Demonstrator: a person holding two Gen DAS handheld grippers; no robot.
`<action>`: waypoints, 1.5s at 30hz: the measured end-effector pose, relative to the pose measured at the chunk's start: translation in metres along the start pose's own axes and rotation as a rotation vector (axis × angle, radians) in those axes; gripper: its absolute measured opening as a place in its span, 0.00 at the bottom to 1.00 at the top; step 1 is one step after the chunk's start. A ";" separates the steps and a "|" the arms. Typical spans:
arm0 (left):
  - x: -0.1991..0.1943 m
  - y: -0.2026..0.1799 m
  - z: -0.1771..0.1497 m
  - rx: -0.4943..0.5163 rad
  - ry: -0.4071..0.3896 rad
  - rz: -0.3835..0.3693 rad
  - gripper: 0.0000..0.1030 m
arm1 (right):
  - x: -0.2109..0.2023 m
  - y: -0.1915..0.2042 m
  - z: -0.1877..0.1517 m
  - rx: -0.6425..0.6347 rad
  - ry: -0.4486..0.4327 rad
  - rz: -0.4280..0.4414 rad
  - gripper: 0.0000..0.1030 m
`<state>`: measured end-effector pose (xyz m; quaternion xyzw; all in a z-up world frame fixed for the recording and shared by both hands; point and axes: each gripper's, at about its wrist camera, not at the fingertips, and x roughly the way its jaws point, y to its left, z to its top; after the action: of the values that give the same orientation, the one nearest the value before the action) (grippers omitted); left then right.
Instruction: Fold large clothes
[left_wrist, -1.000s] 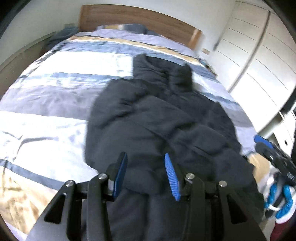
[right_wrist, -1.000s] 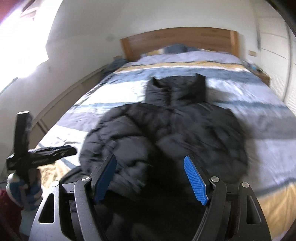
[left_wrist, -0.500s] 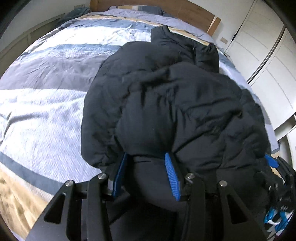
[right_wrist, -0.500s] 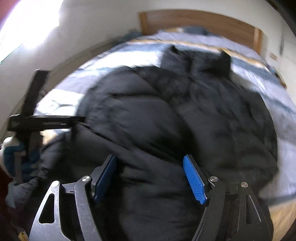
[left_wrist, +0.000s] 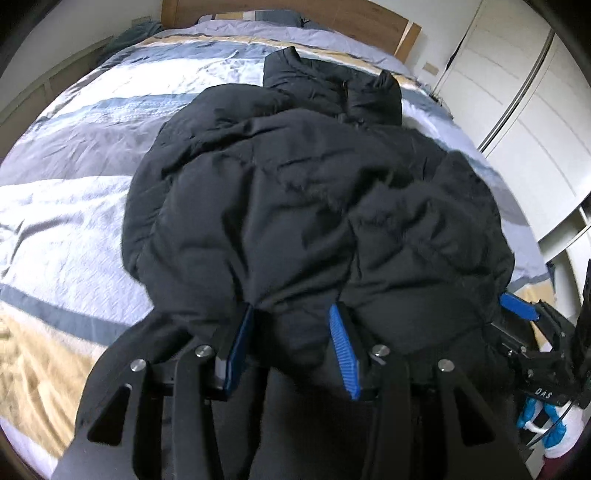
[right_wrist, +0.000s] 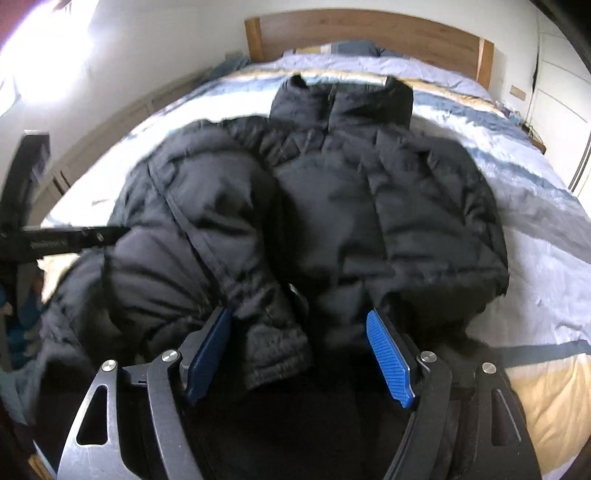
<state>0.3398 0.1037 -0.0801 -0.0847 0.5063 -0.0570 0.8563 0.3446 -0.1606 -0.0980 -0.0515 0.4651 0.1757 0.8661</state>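
One wide bed with a blue, white and tan striped cover (left_wrist: 77, 122) is carrying a black quilted puffer jacket (left_wrist: 295, 192), lying collar toward the wooden headboard (right_wrist: 369, 33) with its hem bunched up near both tools. Left gripper (left_wrist: 291, 347) is holding its blue pads parted with black fabric bulging between them, while right gripper (right_wrist: 299, 354) is standing spread wide around a knit cuff (right_wrist: 277, 350).

- I'm seeing the jacket (left_wrist: 295, 206) showing as matt black quilted cloth, puffy, with a ribbed knit cuff (right_wrist: 277, 354).
- The bedspread (left_wrist: 74, 206) is looking like smooth, creased striped fabric.
- The headboard (right_wrist: 369, 33) is showing satin wood.
- My right gripper (right_wrist: 299, 358) is wearing ridged blue pads on black metal.
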 end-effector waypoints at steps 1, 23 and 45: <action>-0.005 -0.002 -0.001 0.017 -0.003 0.007 0.40 | -0.004 -0.004 -0.004 0.003 0.009 -0.007 0.72; -0.090 0.050 0.311 0.059 -0.161 0.056 0.68 | -0.083 -0.173 0.243 0.181 -0.254 -0.015 0.91; 0.303 0.072 0.414 -0.242 0.030 -0.323 0.66 | 0.297 -0.260 0.357 0.467 -0.100 0.286 0.68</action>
<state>0.8489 0.1548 -0.1588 -0.2662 0.5020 -0.1337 0.8120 0.8671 -0.2370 -0.1613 0.2244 0.4521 0.1866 0.8429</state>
